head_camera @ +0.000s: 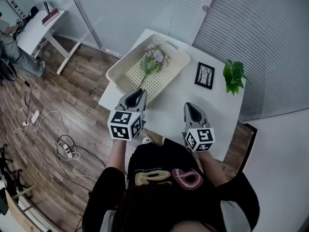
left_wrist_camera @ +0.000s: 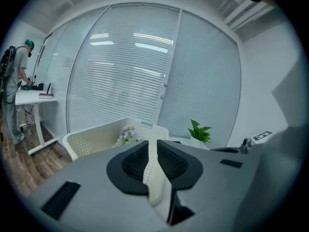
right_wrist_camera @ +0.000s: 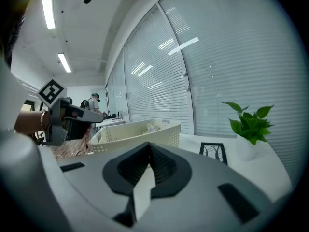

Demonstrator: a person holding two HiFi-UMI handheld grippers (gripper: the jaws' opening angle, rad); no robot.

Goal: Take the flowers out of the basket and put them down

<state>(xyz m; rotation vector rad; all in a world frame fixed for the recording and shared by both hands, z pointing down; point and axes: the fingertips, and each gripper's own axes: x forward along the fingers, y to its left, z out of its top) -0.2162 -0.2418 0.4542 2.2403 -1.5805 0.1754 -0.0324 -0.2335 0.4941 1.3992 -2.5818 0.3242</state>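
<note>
A bunch of pale purple flowers (head_camera: pixel 154 59) with a green stem lies in the cream perforated basket (head_camera: pixel 116 74) at the back left of the white table (head_camera: pixel 219 115). My left gripper (head_camera: pixel 138 93) hovers at the basket's near rim, jaws a narrow slit apart with nothing between them. In the left gripper view, the flowers (left_wrist_camera: pixel 127 134) and the basket (left_wrist_camera: pixel 91 139) lie ahead of the left gripper (left_wrist_camera: pixel 152 144). My right gripper (head_camera: pixel 191 106) is over the table's front part, right of the basket, shut and empty. In the right gripper view, the basket (right_wrist_camera: pixel 140 132) stands ahead left of the right gripper (right_wrist_camera: pixel 148 145).
A black picture frame (head_camera: pixel 204 75) and a small green plant (head_camera: pixel 234 75) stand at the table's back right. A white desk (head_camera: pixel 38 25) with a person (head_camera: pixel 12 47) beside it is far left. Cables and a power strip (head_camera: pixel 65 149) lie on the wooden floor.
</note>
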